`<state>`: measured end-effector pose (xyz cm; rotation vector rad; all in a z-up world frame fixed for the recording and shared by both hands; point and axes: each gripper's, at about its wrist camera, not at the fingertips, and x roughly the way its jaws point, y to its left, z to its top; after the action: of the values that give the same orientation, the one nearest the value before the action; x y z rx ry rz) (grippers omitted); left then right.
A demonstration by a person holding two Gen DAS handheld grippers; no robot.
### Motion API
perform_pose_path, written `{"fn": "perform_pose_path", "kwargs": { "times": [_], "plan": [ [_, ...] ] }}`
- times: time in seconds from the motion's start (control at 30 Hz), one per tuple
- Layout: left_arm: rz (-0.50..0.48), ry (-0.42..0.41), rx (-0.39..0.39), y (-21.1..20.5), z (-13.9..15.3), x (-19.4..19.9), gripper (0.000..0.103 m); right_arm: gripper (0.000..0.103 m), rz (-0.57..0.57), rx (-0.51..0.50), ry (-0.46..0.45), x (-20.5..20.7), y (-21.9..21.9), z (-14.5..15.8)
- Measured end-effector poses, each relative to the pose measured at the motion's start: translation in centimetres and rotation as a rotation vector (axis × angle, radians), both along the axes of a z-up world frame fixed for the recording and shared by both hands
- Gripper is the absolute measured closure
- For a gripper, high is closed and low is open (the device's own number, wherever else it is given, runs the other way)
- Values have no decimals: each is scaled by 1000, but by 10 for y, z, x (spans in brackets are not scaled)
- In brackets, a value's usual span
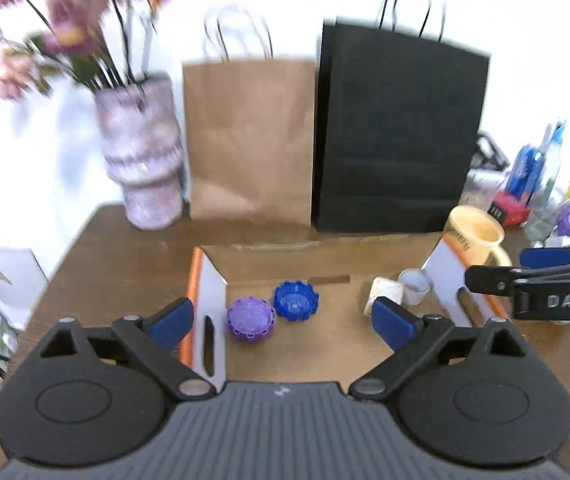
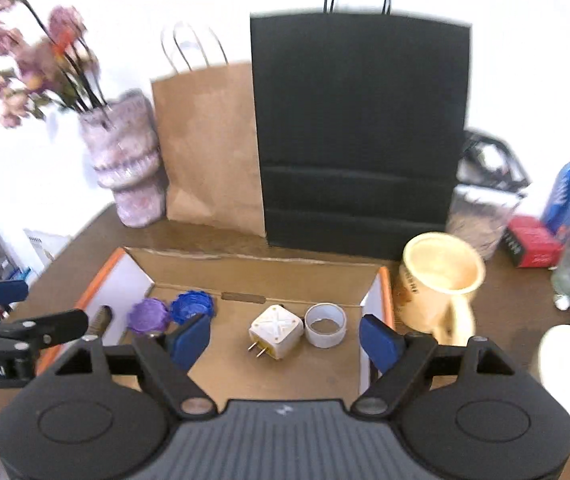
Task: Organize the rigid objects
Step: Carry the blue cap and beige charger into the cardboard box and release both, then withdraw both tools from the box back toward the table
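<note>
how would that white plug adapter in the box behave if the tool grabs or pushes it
The white plug adapter looks like a rigid plastic cube, so it should hold its shape when squeezed. Its flat faces suggest it would slide rather than roll. The two metal prongs stick out toward the camera and could catch on the cardboard box floor.

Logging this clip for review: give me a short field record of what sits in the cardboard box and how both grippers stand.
container: open cardboard box on brown table
box left side: purple gear-shaped piece, blue gear-shaped piece, side by side
box right side: white plug adapter beside white ring
outside box: yellow mug, right of it
left gripper: open, empty
right gripper: open, empty
</note>
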<state>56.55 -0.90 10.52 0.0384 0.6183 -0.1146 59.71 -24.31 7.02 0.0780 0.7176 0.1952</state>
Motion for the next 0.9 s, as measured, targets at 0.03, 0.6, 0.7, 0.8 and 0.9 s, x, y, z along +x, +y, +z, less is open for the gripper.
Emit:
{"fn": "perform_pose_path", "kwargs": {
  "times": [0.03, 0.6, 0.7, 0.8, 0.9],
  "plan": [
    [8, -43, -2, 1, 8, -17, 2, 15, -6, 20, -31, -15, -2, 7],
    [34, -485, -55, 8, -4, -258, 0, 11, 39, -36, -442, -257, 5, -3],
    [40, -490, -50, 15, -17, -306, 0, 1, 24, -40, -479, -314, 7, -19],
    [33, -517, -36, 22, -33, -358, 0, 1, 19, -36, -486, -371, 12, -32],
    [26, -520, -51, 31, -49, -411, 0, 0, 21, -51, -520, -425, 17, -44]
  ]
}}
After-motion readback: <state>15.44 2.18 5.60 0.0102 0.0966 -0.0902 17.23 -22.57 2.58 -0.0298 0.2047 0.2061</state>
